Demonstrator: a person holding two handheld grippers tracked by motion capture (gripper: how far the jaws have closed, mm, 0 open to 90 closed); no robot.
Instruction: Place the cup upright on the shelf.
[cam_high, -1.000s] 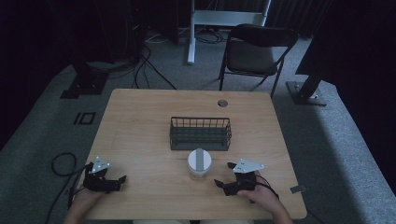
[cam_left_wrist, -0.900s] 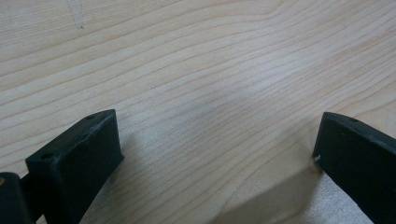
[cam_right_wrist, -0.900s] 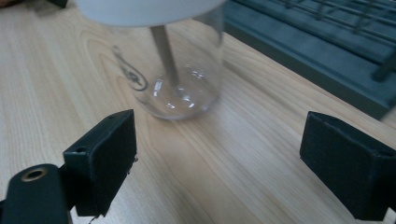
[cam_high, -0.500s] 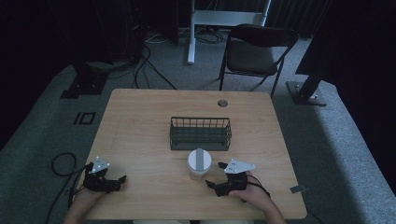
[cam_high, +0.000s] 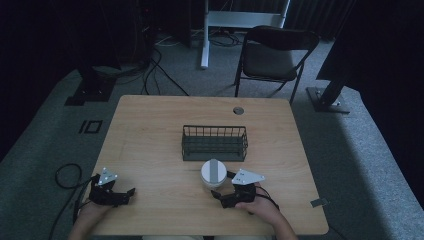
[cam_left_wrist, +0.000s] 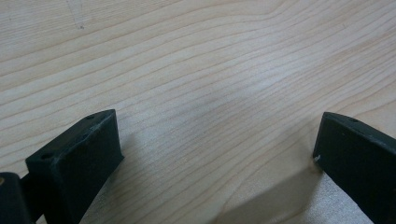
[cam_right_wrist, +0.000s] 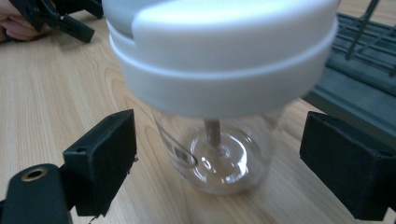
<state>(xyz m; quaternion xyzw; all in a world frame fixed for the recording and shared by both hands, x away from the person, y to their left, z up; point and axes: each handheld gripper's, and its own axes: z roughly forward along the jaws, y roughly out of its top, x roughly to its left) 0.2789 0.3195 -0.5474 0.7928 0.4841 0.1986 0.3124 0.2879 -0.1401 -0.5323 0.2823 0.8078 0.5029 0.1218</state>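
Jar (cam_high: 213, 173) with a white lid and clear glass sides stands upright on the desk (cam_high: 150, 125), a little toward the near edge and just in front of the black wire basket (cam_high: 214, 143). The basket sits in the middle of the desk. The right gripper (cam_high: 223, 194) is at the near edge, on the near right side of the jar, held by a hand (cam_high: 260, 207). In the right gripper view its jaws are wide open, one on each side of the jar's glass (cam_right_wrist: 219, 149), and they do not touch it. They hold nothing. The jar's white lid (cam_right_wrist: 219, 51) is right above them, very close.

The left gripper (cam_high: 120, 194) is by the near left corner of the desk, well apart from the jar. In the left gripper view its jaws are wide open too, with bare wood (cam_left_wrist: 196, 93) between them. It holds nothing.
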